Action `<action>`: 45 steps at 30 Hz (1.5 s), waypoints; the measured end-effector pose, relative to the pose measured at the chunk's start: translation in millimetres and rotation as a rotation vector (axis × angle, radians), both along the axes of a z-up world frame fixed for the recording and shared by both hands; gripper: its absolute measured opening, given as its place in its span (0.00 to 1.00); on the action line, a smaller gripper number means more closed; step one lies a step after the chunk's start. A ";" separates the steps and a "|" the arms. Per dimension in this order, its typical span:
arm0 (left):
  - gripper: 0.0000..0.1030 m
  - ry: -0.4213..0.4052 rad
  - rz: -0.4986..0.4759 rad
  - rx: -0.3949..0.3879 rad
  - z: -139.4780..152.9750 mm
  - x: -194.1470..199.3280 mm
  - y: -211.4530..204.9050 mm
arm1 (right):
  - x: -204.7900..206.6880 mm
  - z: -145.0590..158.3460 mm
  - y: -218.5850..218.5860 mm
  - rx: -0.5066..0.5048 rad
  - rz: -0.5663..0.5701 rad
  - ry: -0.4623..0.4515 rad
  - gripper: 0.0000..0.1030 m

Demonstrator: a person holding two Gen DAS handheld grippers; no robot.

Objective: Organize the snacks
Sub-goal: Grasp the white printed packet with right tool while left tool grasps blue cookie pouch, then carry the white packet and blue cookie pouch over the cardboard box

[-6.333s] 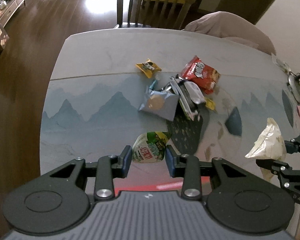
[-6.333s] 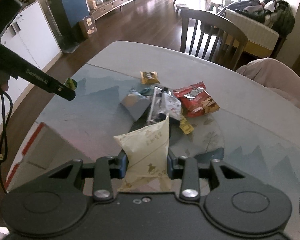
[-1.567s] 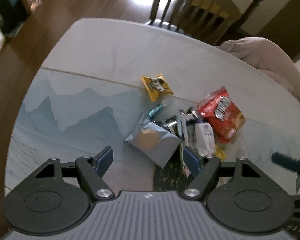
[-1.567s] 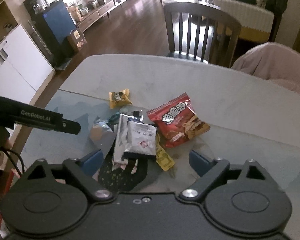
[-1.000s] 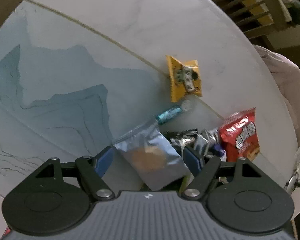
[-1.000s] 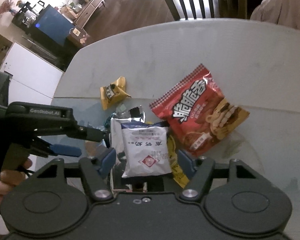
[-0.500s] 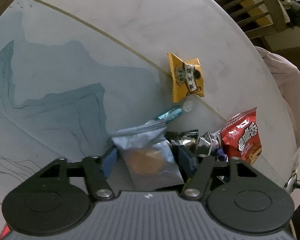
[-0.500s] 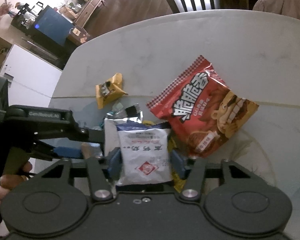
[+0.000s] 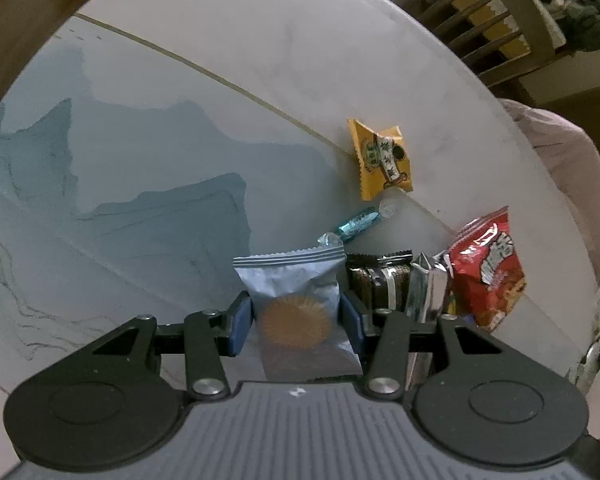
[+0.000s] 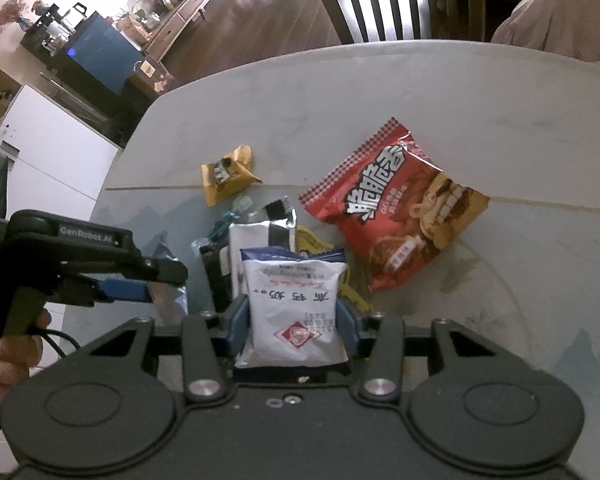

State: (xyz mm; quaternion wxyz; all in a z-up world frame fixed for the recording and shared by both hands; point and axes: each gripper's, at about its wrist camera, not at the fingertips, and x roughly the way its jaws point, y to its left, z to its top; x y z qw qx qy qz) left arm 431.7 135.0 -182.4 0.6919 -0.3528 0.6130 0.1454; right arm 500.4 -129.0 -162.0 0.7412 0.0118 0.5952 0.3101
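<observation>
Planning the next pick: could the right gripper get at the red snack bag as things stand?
Probably not yet: the right gripper is closing on a white packet. The red snack bag lies uncovered on the table, so its top looks free.

Chip bag (image 10: pixel 396 204) right of snack pile, wrapped candy (image 10: pixel 226 174) behind it, on table (image 10: pixel 500 92).

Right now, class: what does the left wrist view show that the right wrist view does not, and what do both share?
Left wrist only: the cookie print on the blue packet that the closing left gripper pinches. Right wrist only: the white packet in the closing right gripper, and a hand. Both: the red bag and the yellow packet on the table.
</observation>
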 end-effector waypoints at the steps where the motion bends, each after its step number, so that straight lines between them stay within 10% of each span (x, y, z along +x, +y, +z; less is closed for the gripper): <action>1: 0.45 -0.010 0.000 0.001 3.9 -2.5 0.7 | -2.4 4.3 -1.5 0.000 -0.003 -0.005 0.44; 21: 0.45 -0.321 -0.113 0.067 147.4 -65.0 -14.8 | -79.9 100.2 -19.2 0.025 -0.062 -0.173 0.44; 45: 0.45 -0.287 -0.408 0.122 188.2 -209.8 -51.5 | -223.5 146.8 -14.8 0.042 -0.035 -0.242 0.44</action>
